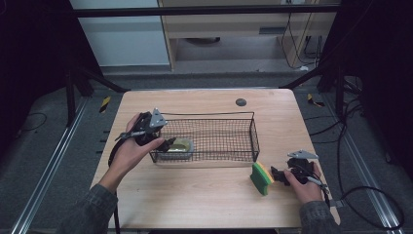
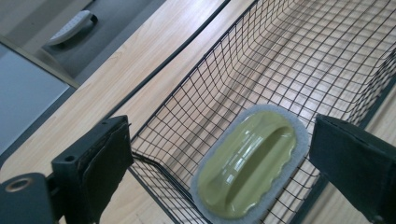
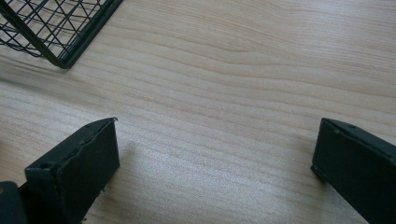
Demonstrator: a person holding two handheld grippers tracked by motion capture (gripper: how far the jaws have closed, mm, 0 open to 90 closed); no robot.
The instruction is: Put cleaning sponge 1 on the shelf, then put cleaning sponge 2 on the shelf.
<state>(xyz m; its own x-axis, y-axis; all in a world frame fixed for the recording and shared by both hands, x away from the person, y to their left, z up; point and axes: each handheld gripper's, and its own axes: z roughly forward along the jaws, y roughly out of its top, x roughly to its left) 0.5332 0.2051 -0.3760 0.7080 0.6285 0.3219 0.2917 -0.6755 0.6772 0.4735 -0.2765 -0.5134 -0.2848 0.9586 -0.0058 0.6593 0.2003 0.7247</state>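
Glossy oval green scrubber (image 2: pixel 250 163), grey felt rim, inside wire basket (image 2: pixel 299 70). Left gripper (image 2: pixel 219 154) spread, holding nothing. Right gripper (image 3: pixel 215 154) spread above woodgrain table (image 3: pixel 233 70).

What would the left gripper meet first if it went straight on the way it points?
Probably the green scrubber lying in the wire basket: it sits between the open left gripper jaws, just ahead. Depth is unclear.

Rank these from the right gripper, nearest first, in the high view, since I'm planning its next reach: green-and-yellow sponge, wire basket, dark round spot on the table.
From the right gripper:
1. Green-and-yellow sponge, just to its left, on edge near the table's front.
2. Wire basket, farther back and left; its near right corner is closest.
3. Dark round spot, near the table's far edge.
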